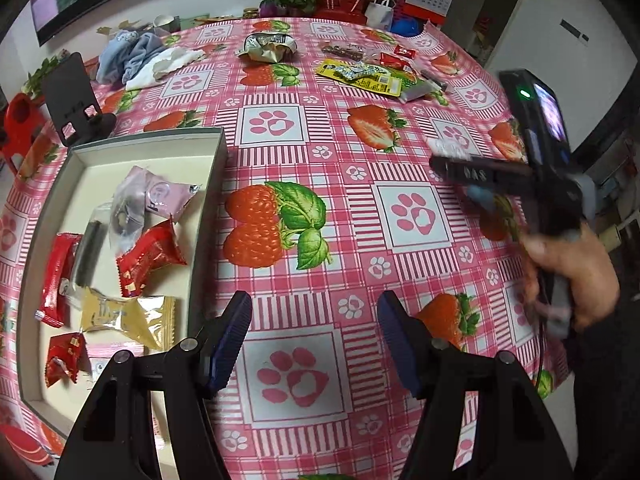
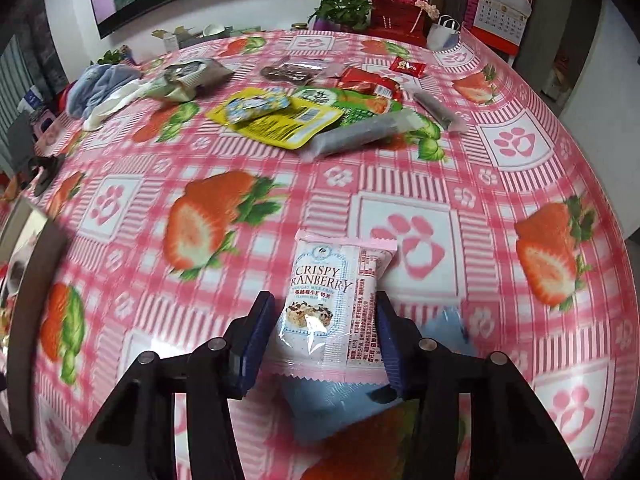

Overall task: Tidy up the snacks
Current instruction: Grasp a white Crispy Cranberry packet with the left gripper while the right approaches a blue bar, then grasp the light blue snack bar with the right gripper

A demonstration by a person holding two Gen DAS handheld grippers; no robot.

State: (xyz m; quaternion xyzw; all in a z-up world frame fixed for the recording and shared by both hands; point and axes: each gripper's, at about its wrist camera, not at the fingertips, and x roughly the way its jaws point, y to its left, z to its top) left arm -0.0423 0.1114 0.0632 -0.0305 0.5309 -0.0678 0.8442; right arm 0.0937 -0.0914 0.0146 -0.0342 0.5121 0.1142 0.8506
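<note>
My right gripper (image 2: 320,336) is shut on a pink and white "Crispy Cranberry" snack packet (image 2: 340,300), held above the table; a light blue packet (image 2: 332,400) shows under it. In the left wrist view the right gripper (image 1: 460,168) appears blurred at the right. My left gripper (image 1: 314,340) is open and empty, just right of a grey tray (image 1: 208,200) holding several wrapped snacks (image 1: 144,252). A pile of loose snacks (image 2: 300,116) lies at the far side of the table, also in the left wrist view (image 1: 368,74).
The table has a pink strawberry-print cloth (image 1: 320,220). A blue and white cloth heap (image 1: 136,56) lies far left. A black phone stand (image 1: 76,96) stands behind the tray. Plants and a gift bag (image 2: 440,32) line the far edge.
</note>
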